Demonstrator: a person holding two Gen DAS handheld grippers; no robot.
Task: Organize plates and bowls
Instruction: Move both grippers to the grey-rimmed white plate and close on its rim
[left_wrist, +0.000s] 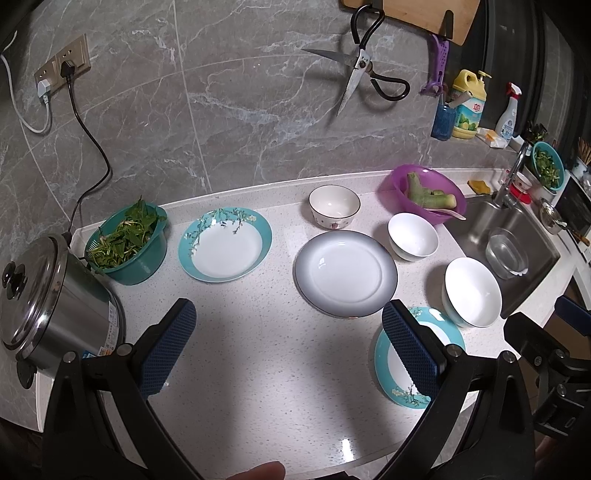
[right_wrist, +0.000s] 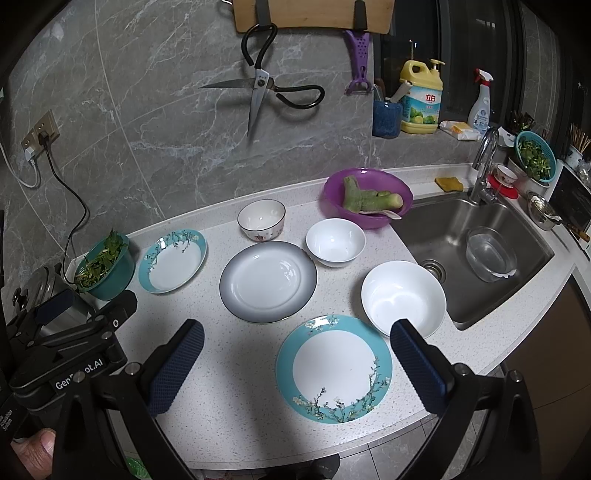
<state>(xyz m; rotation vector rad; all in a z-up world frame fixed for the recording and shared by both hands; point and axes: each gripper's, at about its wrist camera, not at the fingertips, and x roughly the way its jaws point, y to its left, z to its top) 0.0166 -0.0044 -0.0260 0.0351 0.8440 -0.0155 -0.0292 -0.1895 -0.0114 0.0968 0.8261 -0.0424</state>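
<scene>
On the white counter lie a grey-rimmed plate (left_wrist: 345, 273) (right_wrist: 267, 281), a far teal-rimmed plate (left_wrist: 224, 243) (right_wrist: 172, 260) and a near teal-rimmed plate (left_wrist: 397, 369) (right_wrist: 334, 368). Three bowls stand upright: a patterned one (left_wrist: 334, 206) (right_wrist: 261, 219), a small white one (left_wrist: 412, 236) (right_wrist: 335, 242) and a large white one (left_wrist: 472, 291) (right_wrist: 403, 298). My left gripper (left_wrist: 288, 328) hovers open above bare counter, its right finger over the near teal plate. My right gripper (right_wrist: 297, 345) is open above that near teal plate. Both hold nothing.
A teal colander of greens (left_wrist: 127, 243) (right_wrist: 105, 267) and a steel pot (left_wrist: 48, 295) stand at the left. A purple basin (left_wrist: 424, 194) (right_wrist: 367, 197) sits by the sink (right_wrist: 480, 251), which holds a clear bowl (right_wrist: 489, 254). Scissors (right_wrist: 258, 88) hang on the wall.
</scene>
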